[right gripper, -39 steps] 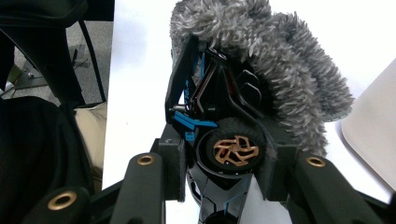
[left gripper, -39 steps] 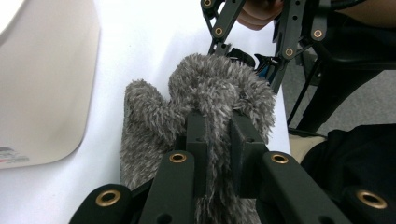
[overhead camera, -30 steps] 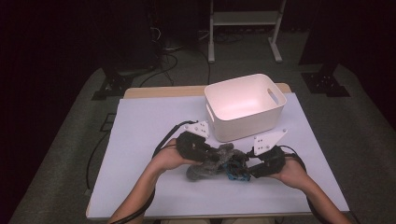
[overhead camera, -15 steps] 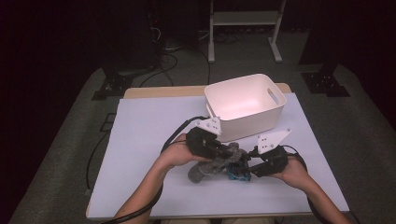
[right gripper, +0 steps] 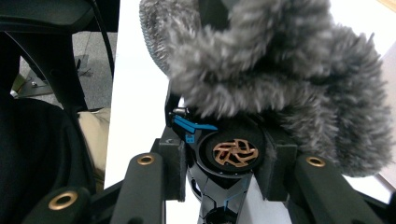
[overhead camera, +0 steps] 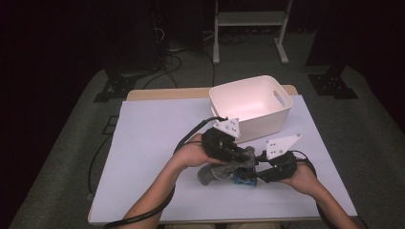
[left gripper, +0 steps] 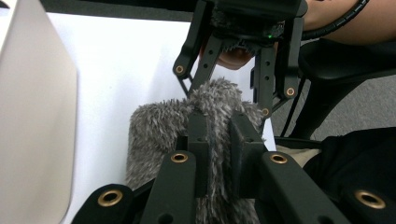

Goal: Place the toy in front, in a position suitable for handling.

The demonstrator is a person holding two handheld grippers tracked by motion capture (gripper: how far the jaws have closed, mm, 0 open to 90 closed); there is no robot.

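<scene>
Just in front of the one white plastic handled bin (overhead camera: 250,107), the left gripper (overhead camera: 239,157) is pinched tight on the single fluffy grey cloth (overhead camera: 224,168), and the right gripper (overhead camera: 248,177) is clamped around one black gadget with blue trim (right gripper: 224,158). Looks like they're rubbing the gadget with the cloth. Next probably calls for steady holding while the cloth moves across it, then maybe dropping stuff in the bin.
</scene>
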